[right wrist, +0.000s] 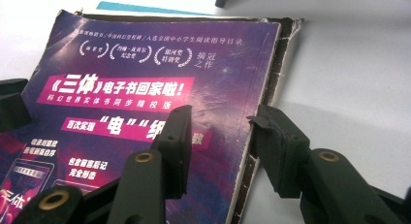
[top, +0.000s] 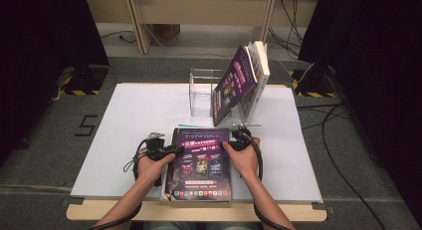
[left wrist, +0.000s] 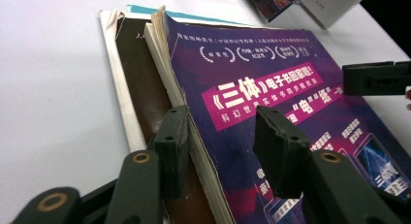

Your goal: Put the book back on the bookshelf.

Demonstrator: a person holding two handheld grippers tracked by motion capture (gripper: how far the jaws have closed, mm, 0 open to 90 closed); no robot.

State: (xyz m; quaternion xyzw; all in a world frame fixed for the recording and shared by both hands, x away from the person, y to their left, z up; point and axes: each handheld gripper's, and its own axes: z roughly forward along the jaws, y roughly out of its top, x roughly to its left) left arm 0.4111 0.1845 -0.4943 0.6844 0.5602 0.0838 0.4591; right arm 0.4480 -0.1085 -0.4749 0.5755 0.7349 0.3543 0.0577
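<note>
A person's two hands work at the near edge of a white table (top: pixel 129 120), each holding a black two-jaw gripper at one side of a purple book (top: pixel 201 163) that lies flat on top of a small stack. The left gripper (top: pixel 169 151) sits at the book's left edge; in the left gripper view (left wrist: pixel 220 146) its jaws stand apart astride that edge, one jaw over the purple cover (left wrist: pixel 271 103) and the other outside the page block, above a brown book (left wrist: pixel 140 88) lying beneath. Neither pad is seen pressing on the pages, so the jaws read as open. The right gripper (top: pixel 238 139) is at the book's right edge; in the right gripper view (right wrist: pixel 220 141) its jaws are likewise spread, one above the cover (right wrist: pixel 145 73) and one beyond the worn spine edge, over bare table (right wrist: pixel 349 78), with no pad squeezing the book. At the bottom of the stack a teal sheet (left wrist: pixel 145 9) peeks out on the far side. Farther back, right of centre, a second purple book (top: pixel 234 85) leans tilted against a white book (top: pixel 259 70), the two propped just right of a clear stand (top: pixel 204 90). Cables trail from both grippers along the person's forearms.
</note>
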